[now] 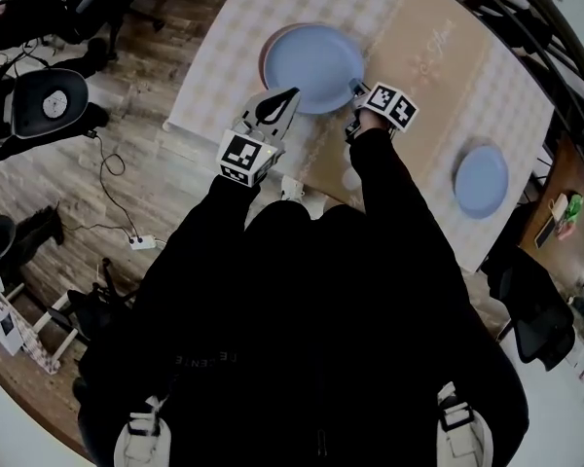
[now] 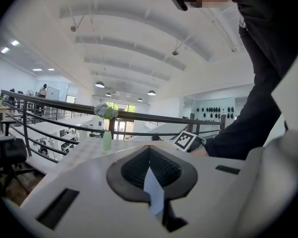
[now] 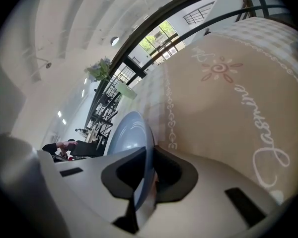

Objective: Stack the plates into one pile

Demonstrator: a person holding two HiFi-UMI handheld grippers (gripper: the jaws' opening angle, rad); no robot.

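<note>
Pinches the near rim of the large blue plate in the right gripper, set narrow, with a pad on either face of the rim and nothing else between. Holds the left gripper clear at the near edge of the checked tablecloth, drawn together to a point on none of the plates, aimed out toward the railing rather than down at the cloth.

Has the large blue plate on top of a pinkish plate, seen only as a sliver of rim at the left. Cannot tell whether fully seated or partly carried by the pinched edge. Leaves the small blue plate well apart, alone toward the right end of the cloth, beyond the beige runner, untouched and not yet in the pile.

Looks stiff and hard, with a smooth face. Probably slippery at the pads and apt to pivot when held by one edge only. If ceramic, liable to chip against the plate below.

Calls for a hold like this one: at the rim, one jaw above and one below, on the side nearest the body, with the pads well onto the lip rather than at its very edge. For the small plate, suggests the same hold at its near rim, carried level, set down gently and centred on the pile, not dropped.
</note>
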